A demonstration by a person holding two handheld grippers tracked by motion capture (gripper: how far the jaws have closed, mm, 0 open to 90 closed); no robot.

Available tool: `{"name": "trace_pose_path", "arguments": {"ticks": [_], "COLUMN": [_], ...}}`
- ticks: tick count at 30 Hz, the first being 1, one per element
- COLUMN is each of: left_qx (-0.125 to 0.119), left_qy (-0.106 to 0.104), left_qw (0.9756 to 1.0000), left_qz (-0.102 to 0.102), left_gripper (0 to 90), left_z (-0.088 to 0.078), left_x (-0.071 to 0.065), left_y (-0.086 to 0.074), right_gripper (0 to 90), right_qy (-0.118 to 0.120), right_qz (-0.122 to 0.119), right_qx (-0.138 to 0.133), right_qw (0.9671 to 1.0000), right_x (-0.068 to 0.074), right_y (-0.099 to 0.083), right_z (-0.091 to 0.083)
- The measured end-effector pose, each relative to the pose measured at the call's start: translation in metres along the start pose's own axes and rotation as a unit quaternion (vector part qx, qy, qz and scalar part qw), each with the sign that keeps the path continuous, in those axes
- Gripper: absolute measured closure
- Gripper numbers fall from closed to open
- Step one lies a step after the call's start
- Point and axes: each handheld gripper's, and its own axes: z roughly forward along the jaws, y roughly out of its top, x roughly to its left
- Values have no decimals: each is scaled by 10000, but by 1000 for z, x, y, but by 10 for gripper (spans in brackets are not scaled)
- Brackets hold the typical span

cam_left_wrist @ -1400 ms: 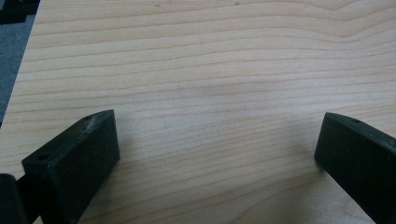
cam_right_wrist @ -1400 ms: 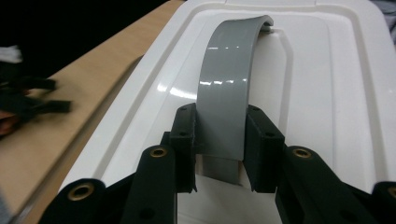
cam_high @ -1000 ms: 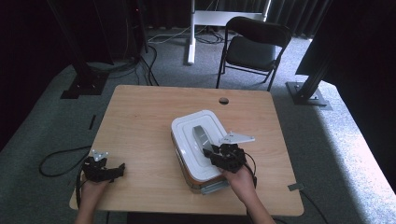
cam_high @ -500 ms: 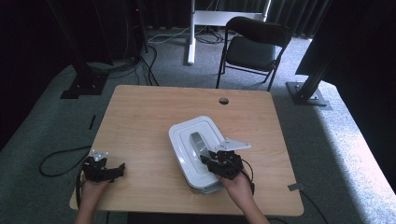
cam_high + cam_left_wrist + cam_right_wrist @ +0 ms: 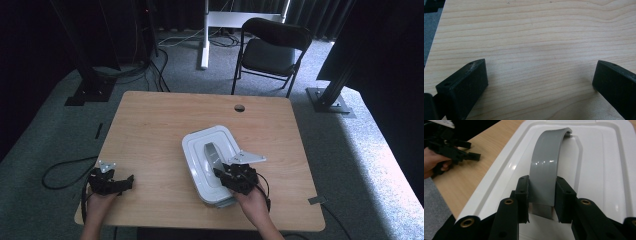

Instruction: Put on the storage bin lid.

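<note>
A white lidded box (image 5: 197, 150) lies on the wooden table (image 5: 150, 130), right of centre, with a grey arched handle (image 5: 212, 155) on its lid. My right gripper (image 5: 223, 176) is at the near end of that handle. In the right gripper view the white box (image 5: 599, 157) fills the frame and my right gripper (image 5: 541, 197) is shut on the grey handle (image 5: 546, 162), one jaw on each side of it. My left gripper (image 5: 127, 181) rests near the table's front left corner. In the left gripper view it (image 5: 539, 82) stands open over bare wood.
A black folding chair (image 5: 270, 50) stands beyond the table's far edge, next to a white desk leg (image 5: 205, 35). A round cable hole (image 5: 239, 107) sits near the table's far edge. Black stands flank the table on the floor at both sides.
The white box has shifted left and a little nearer together with my right gripper on its handle. My left gripper has stayed in place.
</note>
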Motion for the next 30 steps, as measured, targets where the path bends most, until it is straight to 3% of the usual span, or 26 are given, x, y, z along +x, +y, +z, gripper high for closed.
{"name": "trace_pose_path", "arguments": {"ticks": [5, 8, 15, 17, 23, 24, 26, 30], "left_qx": [0, 1, -4, -4, -21, -8, -18, -99], "left_qy": [-1, -1, 17, 20, 58, 39, 55, -64], "left_qw": [10000, 10000, 10000, 10000, 10000, 10000, 9998, 9999], "left_qz": [-1, 0, -24, -17, -3, 74, 180, 106], "left_gripper": [3, 3, 2, 2, 3, 3, 3, 3], "left_z": [0, 0, 0, 1, 1, 1, 0, -1], "left_x": [0, 0, -1, -1, -4, -7, -11, -13], "left_y": [0, 0, 0, 1, 1, 2, 3, 6], "right_gripper": [671, 491, 209, 126, 126, 126, 127, 127], "right_qy": [11, 213, 251, 208, 196, 150, 32, -199], "right_qz": [31, 39, 110, -12, -99, -107, -137, -175], "right_qx": [13, -48, -279, -265, -563, -578, -626, -788], "right_qw": [10000, 9998, 9992, 9994, 9982, 9982, 9979, 9965], "right_x": [-3, -4, -15, -16, -20, -21, -29, -47], "right_y": [1, 3, 3, 2, 1, 1, 3, 4], "right_z": [2, 0, -4, -4, -11, -13, -19, -27]}}
